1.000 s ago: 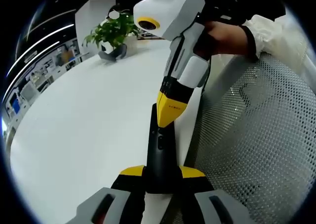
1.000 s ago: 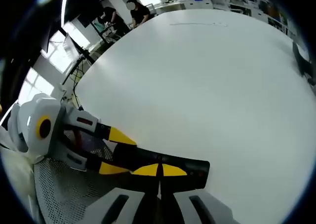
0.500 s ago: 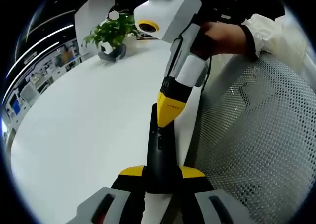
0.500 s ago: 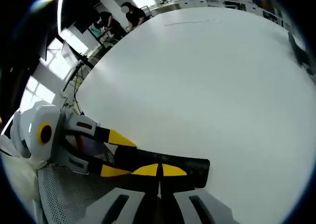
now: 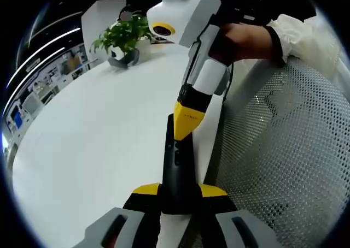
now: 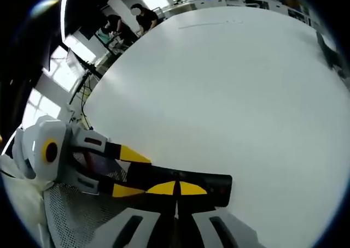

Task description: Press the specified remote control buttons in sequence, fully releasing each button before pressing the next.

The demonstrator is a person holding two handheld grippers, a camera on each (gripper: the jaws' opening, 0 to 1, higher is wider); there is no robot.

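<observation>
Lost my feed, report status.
Left gripper shut on remote. Right gripper shut, tip on the remote's buttons. White table otherwise bare nearby; potted plant far.

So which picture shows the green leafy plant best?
The left gripper view: the green leafy plant in its dark pot stands whole on the white table. The right gripper view has just a dark, blurry sliver at the table's right edge, perhaps that plant.

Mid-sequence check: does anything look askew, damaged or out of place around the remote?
Nothing stands out. The left gripper clamps the black remote at one end, over the white table. The right gripper, tips together, is down on its button face. No damage visible. The potted plant stands upright far off.
</observation>
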